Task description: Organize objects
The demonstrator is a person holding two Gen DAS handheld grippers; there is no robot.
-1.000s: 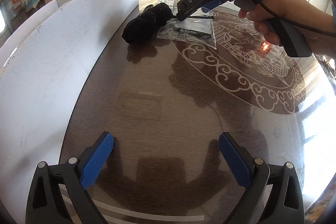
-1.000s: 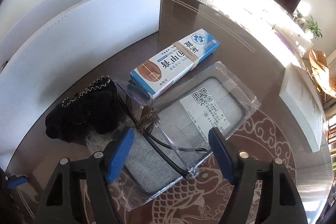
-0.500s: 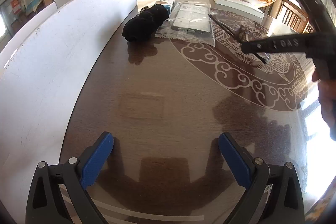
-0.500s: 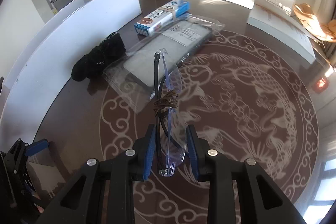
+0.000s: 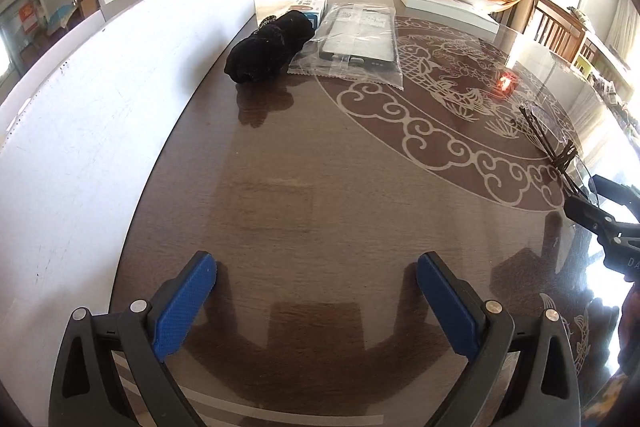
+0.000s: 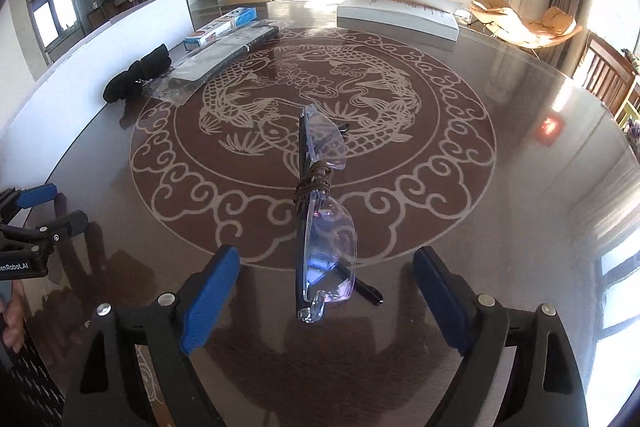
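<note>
**Safety glasses released onto the table**

My right gripper (image 6: 326, 297) stood with its blue pads spread wide; half a second before, they had pinched the clear safety glasses (image 6: 322, 215). The glasses, a brown cord wound round their middle, now rested on the dark patterned table (image 6: 460, 187) between the open fingers, touching neither pad. My left gripper (image 5: 316, 301) hovered wide and empty over bare wood. The black glove (image 5: 268, 49), bagged phone case (image 5: 360, 41) and blue-and-white box (image 6: 220, 29) lay grouped far off by the white board (image 5: 100, 131). I judged one item placed, others left to sort
</note>
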